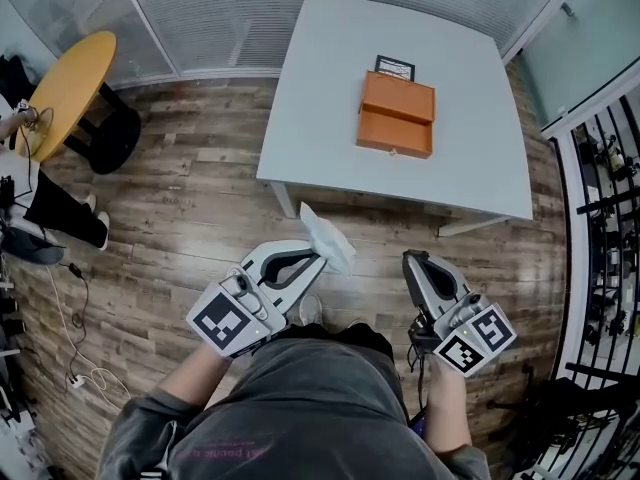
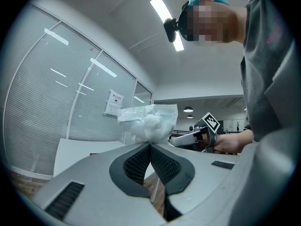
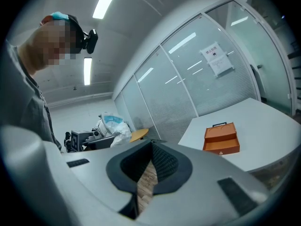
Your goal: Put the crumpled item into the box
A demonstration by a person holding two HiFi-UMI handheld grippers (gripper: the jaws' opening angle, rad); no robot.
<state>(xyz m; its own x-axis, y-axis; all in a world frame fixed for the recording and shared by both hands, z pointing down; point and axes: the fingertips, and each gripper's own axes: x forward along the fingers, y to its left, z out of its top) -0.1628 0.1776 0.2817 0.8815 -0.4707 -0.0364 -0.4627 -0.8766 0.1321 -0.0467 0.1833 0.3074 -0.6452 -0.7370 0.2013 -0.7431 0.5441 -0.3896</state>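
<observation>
At the far left, a second person (image 1: 55, 208) is cut off by the frame edge beside one round yellow table (image 1: 65, 88). The left gripper (image 1: 318, 256) has its jaws pinched on the single crumpled item (image 1: 327, 236), a white, filmy wad that rises above the tips, with its lower end hidden between the pads. One white table (image 1: 330, 108) carries one orange box (image 1: 397, 118), set well in from every edge with bare tabletop all round; the box's inside is hard to make out. Open wood floor (image 1: 190, 198) lies between both grippers and the table's near edge. The right gripper (image 1: 412, 260) has its jaws together, with nothing between them.
</observation>
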